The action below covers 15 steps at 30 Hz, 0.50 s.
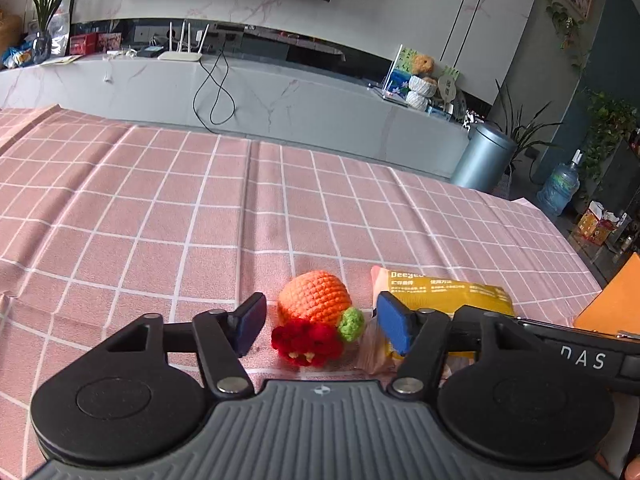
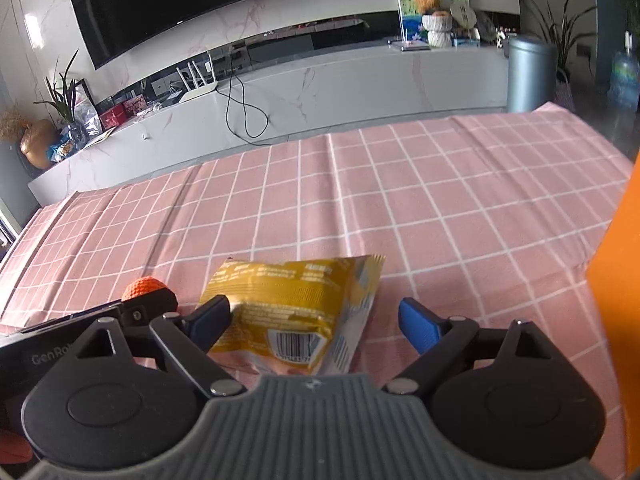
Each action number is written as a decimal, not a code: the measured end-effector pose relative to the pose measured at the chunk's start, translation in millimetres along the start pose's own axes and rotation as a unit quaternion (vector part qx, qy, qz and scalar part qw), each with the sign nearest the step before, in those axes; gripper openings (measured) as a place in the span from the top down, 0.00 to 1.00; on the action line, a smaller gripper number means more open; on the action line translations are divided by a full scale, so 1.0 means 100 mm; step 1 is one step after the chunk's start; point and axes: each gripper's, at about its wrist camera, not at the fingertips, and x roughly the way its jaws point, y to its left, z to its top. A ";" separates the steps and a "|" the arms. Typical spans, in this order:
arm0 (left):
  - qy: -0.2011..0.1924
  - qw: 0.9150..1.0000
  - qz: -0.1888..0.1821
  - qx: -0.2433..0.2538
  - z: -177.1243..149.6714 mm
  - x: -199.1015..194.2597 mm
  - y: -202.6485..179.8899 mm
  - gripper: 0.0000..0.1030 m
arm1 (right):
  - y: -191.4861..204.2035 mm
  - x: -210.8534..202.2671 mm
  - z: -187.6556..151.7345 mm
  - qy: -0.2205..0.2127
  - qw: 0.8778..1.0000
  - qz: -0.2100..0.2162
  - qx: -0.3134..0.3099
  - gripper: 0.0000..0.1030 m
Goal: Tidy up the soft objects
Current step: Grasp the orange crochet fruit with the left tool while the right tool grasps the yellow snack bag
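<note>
— Pink checked cloth [image 1: 160, 208] is seen in both views; what is shown only leftward?
— Crochet toy [image 1: 316, 312], between the open left gripper [image 1: 320, 320], beside the packet [image 2: 288, 312]. The packet is framed by the open right gripper [image 2: 316, 324].

Pink checked cloth [image 1: 160, 220] covers table; crochet orange toy [image 1: 316, 300] lies on it, yellow packet [image 1: 448, 296] just right of toy.

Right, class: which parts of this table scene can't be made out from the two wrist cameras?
- Yellow packet, right wrist view: near end hidden under the gripper body.
- Orange box, left wrist view: cut off by the frame edge.
- Crocheted orange toy, right wrist view: mostly hidden behind the left gripper.
</note>
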 end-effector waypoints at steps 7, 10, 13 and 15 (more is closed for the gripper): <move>0.015 1.000 -0.004 0.012 -0.01 0.08 -0.01 0.49 | 0.01 0.10 -0.03 0.011 1.000 0.029 0.000 0.29; 0.014 1.000 -0.001 0.019 -0.02 0.07 -0.04 0.50 | 0.05 0.08 -0.05 0.008 0.999 0.030 -0.017 0.35; 0.015 1.000 0.000 0.018 -0.03 0.05 -0.04 0.50 | 0.04 0.06 -0.04 0.011 0.999 0.037 -0.011 0.43; 0.016 1.000 0.003 0.019 -0.02 0.04 -0.05 0.50 | 0.03 0.02 -0.03 0.008 0.999 0.037 -0.010 0.49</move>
